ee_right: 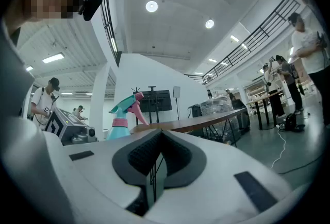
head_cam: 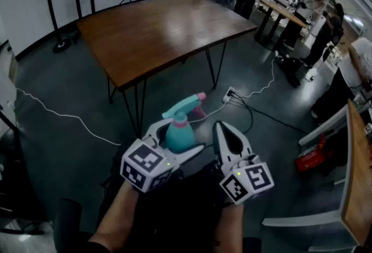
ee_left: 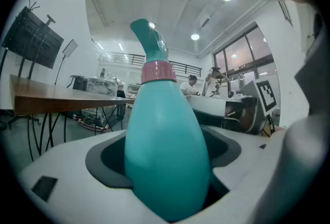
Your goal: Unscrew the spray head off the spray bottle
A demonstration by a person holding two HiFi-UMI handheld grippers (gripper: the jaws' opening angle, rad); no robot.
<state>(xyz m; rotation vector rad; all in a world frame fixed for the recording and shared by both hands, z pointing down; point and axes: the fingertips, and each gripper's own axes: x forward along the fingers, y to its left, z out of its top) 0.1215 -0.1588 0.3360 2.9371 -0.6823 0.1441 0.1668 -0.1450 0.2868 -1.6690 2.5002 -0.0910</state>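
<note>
Teal spray bottle (head_cam: 178, 136) is clamped by its body in the left gripper (head_cam: 174, 144). Both jaws press on the widest part of the belly. It is held in the air ahead of the person, above the floor, and rests on nothing. A wooden table (head_cam: 157, 28) stands well beyond both grippers.

Why the grip is low, as I judge it: clamping the belly leaves the pink collar (ee_left: 159, 71) and the spray head (ee_left: 148, 40) free above the jaws. The other gripper then has room to turn the head while the left one braces the body against the twist.

Right gripper (head_cam: 224, 132): jaws clenched together with nothing between them. It sits just beside the left gripper, on the bottle's right, and does not touch it. It would need to open before it could take the head.

Orientation: the bottle's long axis stands upright, across the left gripper's near-level jaws, with the base below them and the head on top. The pink nozzle (head_cam: 200, 96) points away from the person and towards the right gripper's side. From the right gripper, the bottle sits left of its jaws.

Status: head still seated on the collar; unscrewing not yet begun, by my reading.
</note>
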